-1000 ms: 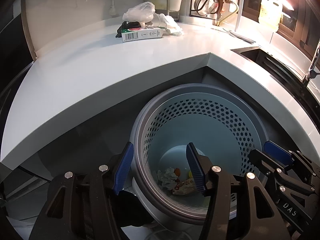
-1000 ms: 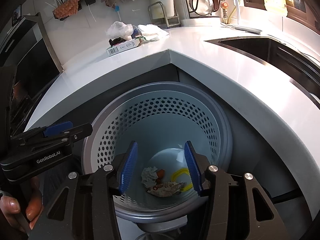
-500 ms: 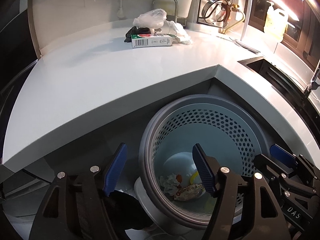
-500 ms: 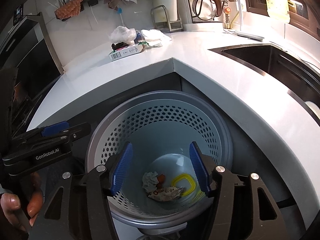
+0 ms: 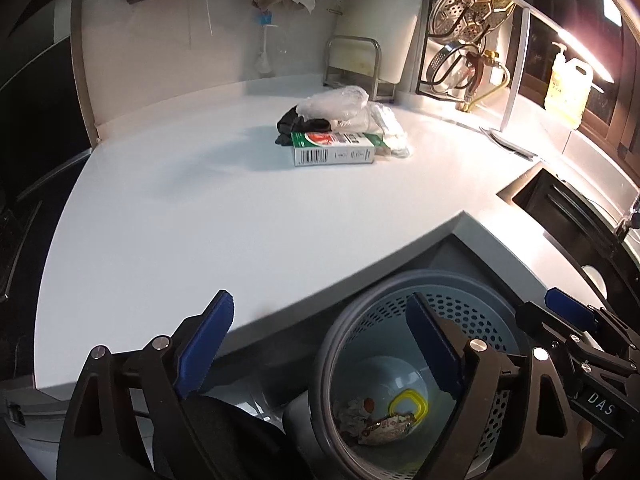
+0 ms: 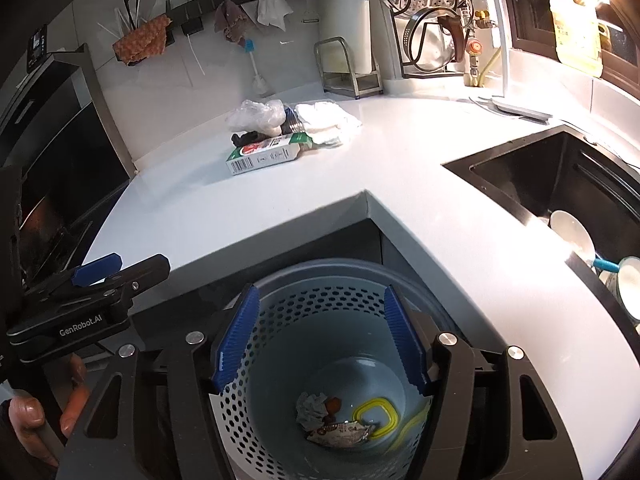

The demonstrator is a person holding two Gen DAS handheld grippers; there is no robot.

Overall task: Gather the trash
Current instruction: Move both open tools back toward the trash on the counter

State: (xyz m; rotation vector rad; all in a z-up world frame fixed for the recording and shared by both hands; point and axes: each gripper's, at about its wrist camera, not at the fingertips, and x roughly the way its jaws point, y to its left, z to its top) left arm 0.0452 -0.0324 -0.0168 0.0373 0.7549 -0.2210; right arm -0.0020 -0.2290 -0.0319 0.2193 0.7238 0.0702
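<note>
A grey perforated trash bin point(image 5: 472, 312) point(image 6: 320, 304) stands on the floor below the counter corner, holding crumpled paper point(image 6: 310, 410), a wrapper point(image 6: 340, 434) and a yellow ring point(image 6: 376, 416). On the white counter point(image 5: 200, 208) lie a green-white carton point(image 5: 334, 151) point(image 6: 262, 156), a black item point(image 5: 298, 126), a clear plastic bag point(image 5: 334, 104) point(image 6: 256, 114) and white tissues point(image 6: 326, 124). My left gripper point(image 5: 324, 344) is open and empty at the counter's front edge. My right gripper point(image 6: 318, 342) is open and empty above the bin.
A dark sink point(image 6: 560, 188) with dishes point(image 6: 572, 232) lies to the right. A dish rack point(image 6: 432, 20), a metal stand point(image 6: 346, 68) and hanging cloths point(image 6: 140, 38) line the back wall. A dark oven point(image 6: 52, 152) is at the left.
Both grippers have risen and tilted up from the bin toward the counter. Both have opened wider. The trash pile on the counter now looks nearer.
</note>
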